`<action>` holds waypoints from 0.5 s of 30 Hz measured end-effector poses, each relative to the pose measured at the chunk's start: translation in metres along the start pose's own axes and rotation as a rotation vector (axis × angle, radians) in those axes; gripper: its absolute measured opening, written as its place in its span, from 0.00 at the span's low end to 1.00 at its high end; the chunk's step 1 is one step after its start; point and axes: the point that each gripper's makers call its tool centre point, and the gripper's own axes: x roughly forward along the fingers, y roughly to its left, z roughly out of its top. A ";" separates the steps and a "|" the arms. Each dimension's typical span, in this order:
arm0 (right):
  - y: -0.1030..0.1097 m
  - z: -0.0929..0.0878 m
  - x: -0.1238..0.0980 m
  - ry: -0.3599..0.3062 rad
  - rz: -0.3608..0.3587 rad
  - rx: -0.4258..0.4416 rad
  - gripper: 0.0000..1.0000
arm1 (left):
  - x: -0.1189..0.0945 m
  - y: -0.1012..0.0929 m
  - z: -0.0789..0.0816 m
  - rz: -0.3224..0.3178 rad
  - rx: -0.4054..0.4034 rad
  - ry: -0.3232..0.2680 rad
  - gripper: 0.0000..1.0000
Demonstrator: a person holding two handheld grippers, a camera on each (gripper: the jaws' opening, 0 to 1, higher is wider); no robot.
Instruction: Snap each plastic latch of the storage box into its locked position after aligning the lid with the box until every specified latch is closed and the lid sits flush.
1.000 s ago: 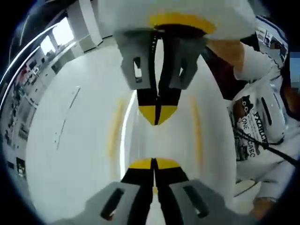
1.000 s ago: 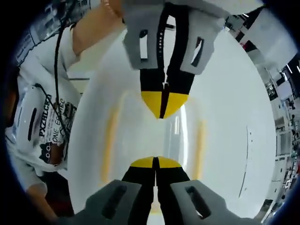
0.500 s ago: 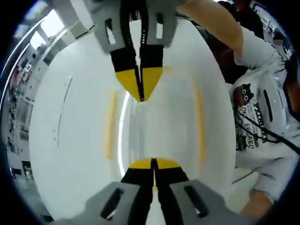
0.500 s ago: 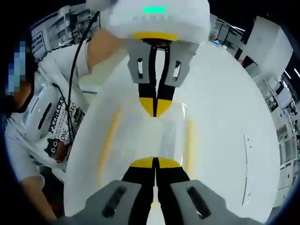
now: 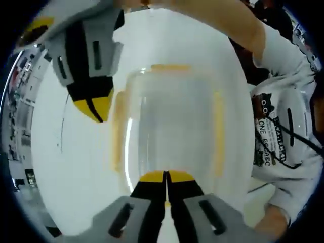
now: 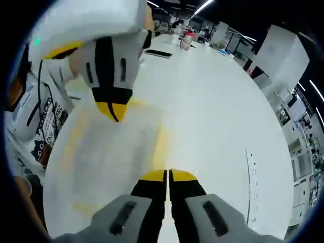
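The clear storage box (image 5: 169, 121) lies on the white table with its lid on. Yellow latches show on its left side (image 5: 119, 132), right side (image 5: 218, 132) and far end (image 5: 169, 67). My left gripper (image 5: 165, 175) is shut, empty, with its tips at the box's near edge. My right gripper (image 5: 94, 110) hangs shut over the table just left of the box. In the right gripper view the box (image 6: 109, 147) is a blur with one yellow latch (image 6: 161, 142). There my right gripper (image 6: 168, 175) is shut beside the box, and the left gripper (image 6: 113, 111) points down over the box's far part.
A person in a white printed shirt (image 5: 276, 126) stands close to the box's right side, an arm (image 5: 223, 20) reaching over the table. The white table (image 6: 217, 111) stretches far beyond the box. Small items (image 6: 186, 38) stand at its far end.
The two grippers were tip to tip over the lid. Now the right gripper has swung off to the box's left side, and its view has turned toward the open table. Both stay shut.
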 end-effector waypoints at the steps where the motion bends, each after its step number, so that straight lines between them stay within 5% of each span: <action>1: 0.002 0.001 0.002 0.002 0.023 0.003 0.00 | 0.000 0.000 0.000 -0.003 -0.005 0.005 0.00; 15: 0.008 0.013 0.017 -0.023 0.208 -0.002 0.00 | -0.005 -0.005 -0.002 -0.003 -0.021 0.085 0.00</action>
